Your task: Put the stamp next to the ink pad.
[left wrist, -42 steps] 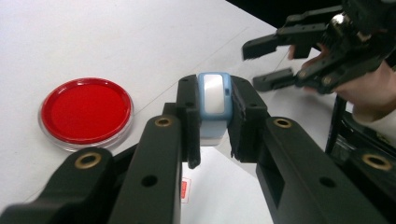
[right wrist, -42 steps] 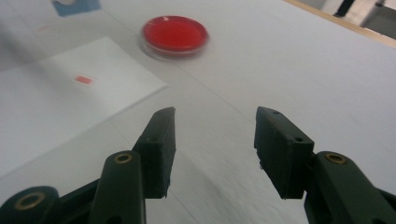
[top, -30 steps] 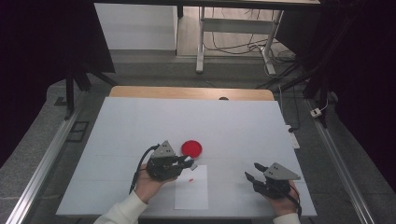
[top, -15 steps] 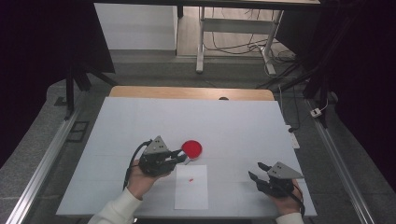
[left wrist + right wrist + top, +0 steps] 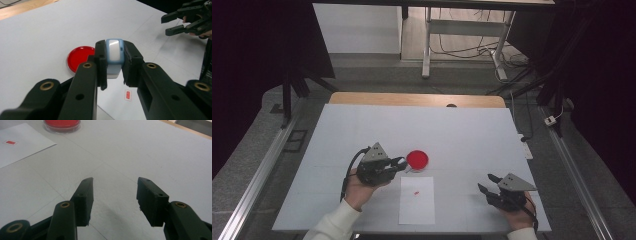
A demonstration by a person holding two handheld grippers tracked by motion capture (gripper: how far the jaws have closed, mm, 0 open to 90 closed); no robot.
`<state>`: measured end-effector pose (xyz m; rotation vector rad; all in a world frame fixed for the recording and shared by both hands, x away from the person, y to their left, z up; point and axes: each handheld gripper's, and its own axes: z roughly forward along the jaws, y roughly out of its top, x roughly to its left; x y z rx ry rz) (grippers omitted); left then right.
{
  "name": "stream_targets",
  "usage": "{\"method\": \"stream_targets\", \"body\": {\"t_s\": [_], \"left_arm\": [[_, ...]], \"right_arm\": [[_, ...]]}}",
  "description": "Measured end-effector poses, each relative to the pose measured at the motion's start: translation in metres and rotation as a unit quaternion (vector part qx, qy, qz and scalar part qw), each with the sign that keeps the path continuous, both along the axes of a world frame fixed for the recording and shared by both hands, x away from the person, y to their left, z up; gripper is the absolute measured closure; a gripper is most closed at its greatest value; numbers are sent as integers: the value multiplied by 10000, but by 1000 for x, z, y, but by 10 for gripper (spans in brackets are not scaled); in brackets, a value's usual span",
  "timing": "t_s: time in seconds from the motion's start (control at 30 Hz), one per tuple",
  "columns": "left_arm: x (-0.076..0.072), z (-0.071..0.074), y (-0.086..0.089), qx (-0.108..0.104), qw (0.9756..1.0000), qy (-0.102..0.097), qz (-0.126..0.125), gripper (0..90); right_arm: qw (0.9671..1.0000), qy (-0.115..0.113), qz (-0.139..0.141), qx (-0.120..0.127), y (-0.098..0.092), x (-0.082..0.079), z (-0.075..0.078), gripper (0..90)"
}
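Note:
My left gripper [image 5: 401, 163] is shut on a small blue and white block [image 5: 113, 67], held between its pads just left of a round red dish [image 5: 417, 159]. In the left gripper view the block sits above the table with the red dish [image 5: 81, 56] behind it. A white paper sheet [image 5: 417, 200] lies in front of the dish and bears a small red mark [image 5: 416, 192]. My right gripper [image 5: 485, 181] rests near the table's front right, open, with nothing between its fingers [image 5: 85, 195].
The white table [image 5: 462, 135] has a wooden strip along its far edge. Metal rails run down both sides. A desk frame and cables stand on the floor beyond. The right gripper [image 5: 175, 22] also appears far off in the left gripper view.
My left gripper has drawn back to the left, away from the top of the paper, with the block in it. The red mark now lies uncovered. The right gripper has stayed put.

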<state>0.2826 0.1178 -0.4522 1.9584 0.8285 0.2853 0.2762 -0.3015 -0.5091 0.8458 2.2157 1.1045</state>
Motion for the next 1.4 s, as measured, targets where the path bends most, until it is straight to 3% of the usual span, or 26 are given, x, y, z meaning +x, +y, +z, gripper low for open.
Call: {"method": "stream_targets", "body": {"t_s": [0.5, 0.83, 1.4], "left_arm": [[23, 1, 11, 89, 9996, 164, 228, 752], [43, -1, 14, 297, 9984, 264, 401, 752], [89, -20, 6, 908, 9921, 542, 681, 752]], "right_arm": [[10000, 33, 35, 44, 3, 3, -1, 470], [10000, 42, 3, -8, 3, 3, -2, 468], [10000, 65, -16, -27, 3, 4, -3, 465]]}}
